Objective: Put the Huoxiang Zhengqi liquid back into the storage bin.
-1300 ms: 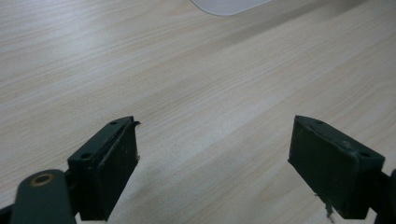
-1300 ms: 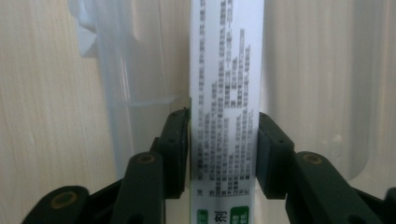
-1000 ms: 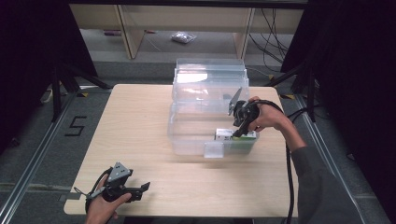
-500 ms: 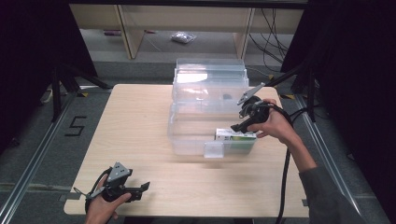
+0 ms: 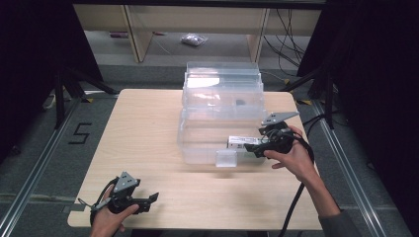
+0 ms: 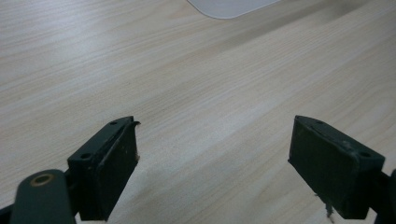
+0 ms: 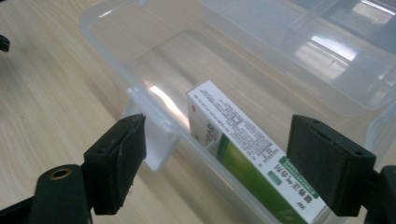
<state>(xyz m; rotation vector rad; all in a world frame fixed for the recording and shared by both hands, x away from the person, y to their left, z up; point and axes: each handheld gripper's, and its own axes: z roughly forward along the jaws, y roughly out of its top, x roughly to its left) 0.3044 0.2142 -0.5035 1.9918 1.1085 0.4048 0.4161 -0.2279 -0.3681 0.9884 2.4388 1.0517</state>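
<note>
A clear plastic box (image 5: 207, 133) stands open on the wooden table (image 5: 143, 128), its lid (image 5: 222, 81) tilted up at the back. Inside, at its front right, lies a white and green carton (image 5: 240, 142), seen close in the right gripper view as the carton (image 7: 243, 149). My right gripper (image 5: 254, 146) hovers over the box's right front corner, open with nothing between its jaws, which stand wide on either side of the carton (image 7: 215, 168). My left gripper (image 5: 148, 200) rests low near the table's front left, open over bare wood (image 6: 212, 149).
The box's front latch tab (image 5: 226, 158) hangs over the table. A black cable (image 5: 296, 197) trails from the right hand off the front edge. Behind the table stand wooden shelf legs (image 5: 133, 29) and a small bag (image 5: 193, 39) on the floor.
My right gripper has drawn back toward the right front of the box and dropped lower. The carton lies still in the box. The left gripper has not moved.
</note>
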